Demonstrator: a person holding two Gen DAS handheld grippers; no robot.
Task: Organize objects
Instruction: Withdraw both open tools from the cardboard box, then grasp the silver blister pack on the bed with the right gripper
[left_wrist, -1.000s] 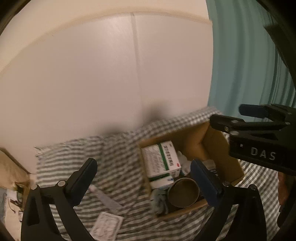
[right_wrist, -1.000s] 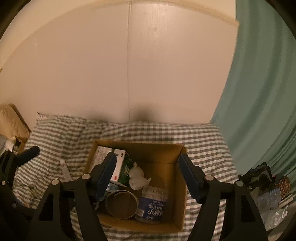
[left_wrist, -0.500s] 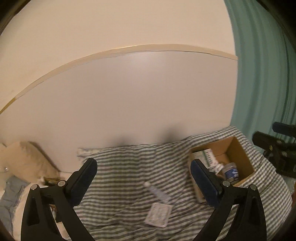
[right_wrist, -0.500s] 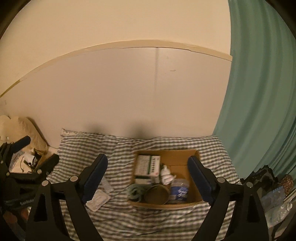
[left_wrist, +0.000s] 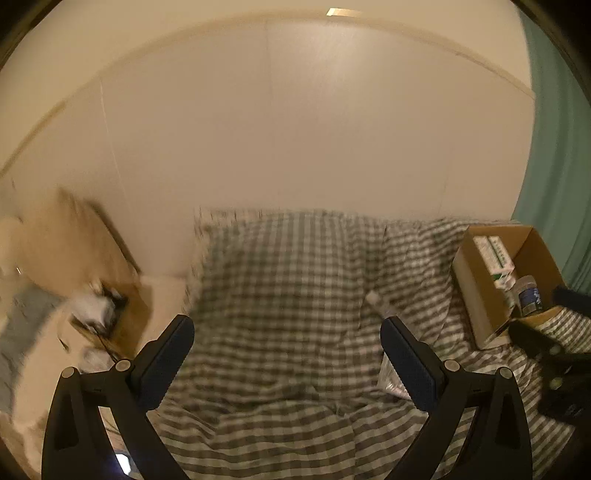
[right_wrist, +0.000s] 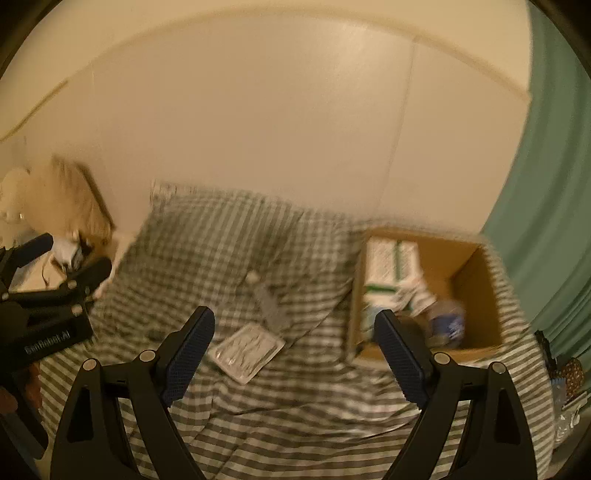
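Observation:
A cardboard box (right_wrist: 476, 295) sits on the checked bedspread (right_wrist: 207, 258) at the right and holds a green-and-white carton (right_wrist: 391, 266), a blue-labelled jar (right_wrist: 448, 325) and other items. The box also shows in the left wrist view (left_wrist: 476, 295). A flat clear blister pack (right_wrist: 246, 349) and a small tube (right_wrist: 267, 302) lie on the bedspread left of the box. My right gripper (right_wrist: 293, 354) is open and empty above the blister pack. My left gripper (left_wrist: 286, 363) is open and empty over bare bedspread (left_wrist: 288, 280); it shows at the left edge of the right wrist view (right_wrist: 55, 266).
A white wall (left_wrist: 295, 129) runs behind the bed. A teal curtain (right_wrist: 546, 206) hangs at the right. A beige pillow (left_wrist: 70, 243) and clutter (left_wrist: 96, 306) lie left of the bed. Bags (right_wrist: 569, 380) lie by the bed's right edge.
Both grippers have swung left, away from the box, and both views are blurred by motion. The box has shifted to the right of each view. Both stay open and empty.

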